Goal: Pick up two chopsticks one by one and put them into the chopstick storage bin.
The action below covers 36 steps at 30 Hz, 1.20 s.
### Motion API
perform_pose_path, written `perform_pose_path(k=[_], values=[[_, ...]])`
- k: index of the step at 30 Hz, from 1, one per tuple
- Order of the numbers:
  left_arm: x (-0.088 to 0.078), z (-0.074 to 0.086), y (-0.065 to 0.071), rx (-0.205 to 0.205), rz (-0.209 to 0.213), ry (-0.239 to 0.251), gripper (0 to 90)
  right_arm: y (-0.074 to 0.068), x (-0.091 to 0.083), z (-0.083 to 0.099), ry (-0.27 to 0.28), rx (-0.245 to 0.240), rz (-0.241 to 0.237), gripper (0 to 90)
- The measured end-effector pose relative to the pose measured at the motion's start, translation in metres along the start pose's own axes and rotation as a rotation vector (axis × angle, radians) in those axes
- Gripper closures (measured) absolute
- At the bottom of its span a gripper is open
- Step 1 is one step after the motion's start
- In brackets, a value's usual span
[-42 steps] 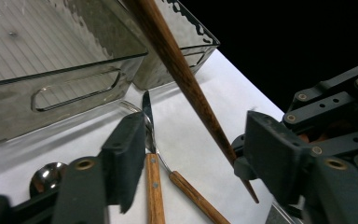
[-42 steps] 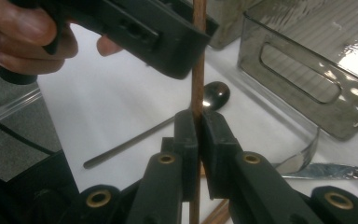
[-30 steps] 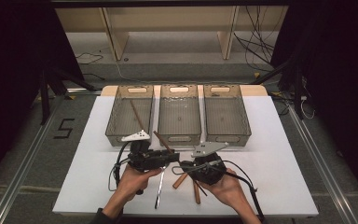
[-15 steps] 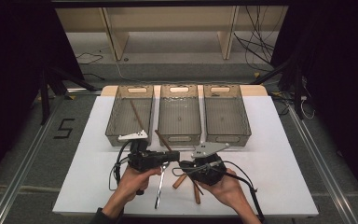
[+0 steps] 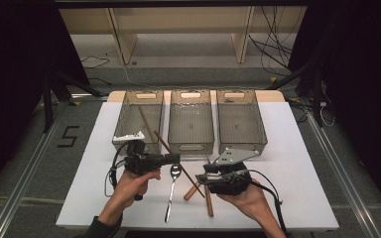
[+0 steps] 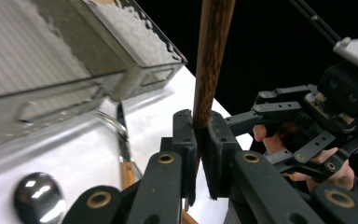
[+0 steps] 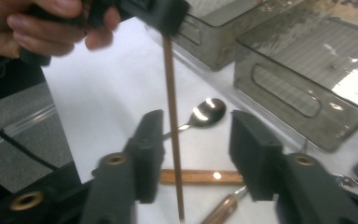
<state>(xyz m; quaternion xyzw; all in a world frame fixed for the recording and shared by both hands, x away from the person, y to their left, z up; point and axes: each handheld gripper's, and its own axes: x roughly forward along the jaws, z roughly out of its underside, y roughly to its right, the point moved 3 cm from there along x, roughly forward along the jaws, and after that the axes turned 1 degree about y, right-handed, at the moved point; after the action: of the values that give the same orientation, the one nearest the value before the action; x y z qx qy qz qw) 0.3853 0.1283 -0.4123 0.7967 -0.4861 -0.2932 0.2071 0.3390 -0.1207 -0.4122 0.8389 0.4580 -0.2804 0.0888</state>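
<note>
Floor marking (image 5: 69, 136) beside table (image 5: 297, 148) perhaps reads "5".

Two handheld grippers in matte black: left gripper (image 5: 171, 158) topped with a white plate, right gripper (image 5: 202, 179) carrying a grey three-cornered plate studded with small holes. Black cables trailing from both bodies, looping toward the forearms. Blocky black fingers (image 6: 185, 140) on linked arms, pinned at brass-coloured rivets; thin black linkage bars with small silver screws. Dark sleeve cuff at left wrist.
</note>
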Motion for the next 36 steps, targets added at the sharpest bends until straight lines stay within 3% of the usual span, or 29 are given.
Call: perform_pose_path(k=[7, 15, 24, 36], values=[[-0.021, -0.026, -0.014, -0.005, -0.052, 0.006, 84.0, 0.012, -0.008, 0.014, 0.015, 0.046, 0.049, 34.7], [-0.047, -0.062, -0.025, 0.008, -0.131, 0.024, 84.0, 0.021, -0.012, 0.027, 0.015, 0.097, 0.095, 29.4], [-0.068, -0.099, -0.043, 0.003, -0.218, 0.045, 84.0, 0.024, -0.019, 0.037, 0.018, 0.103, 0.105, 25.8], [-0.074, -0.132, -0.063, -0.010, -0.316, 0.022, 84.0, 0.023, -0.023, 0.042, 0.031, 0.092, 0.118, 19.9]])
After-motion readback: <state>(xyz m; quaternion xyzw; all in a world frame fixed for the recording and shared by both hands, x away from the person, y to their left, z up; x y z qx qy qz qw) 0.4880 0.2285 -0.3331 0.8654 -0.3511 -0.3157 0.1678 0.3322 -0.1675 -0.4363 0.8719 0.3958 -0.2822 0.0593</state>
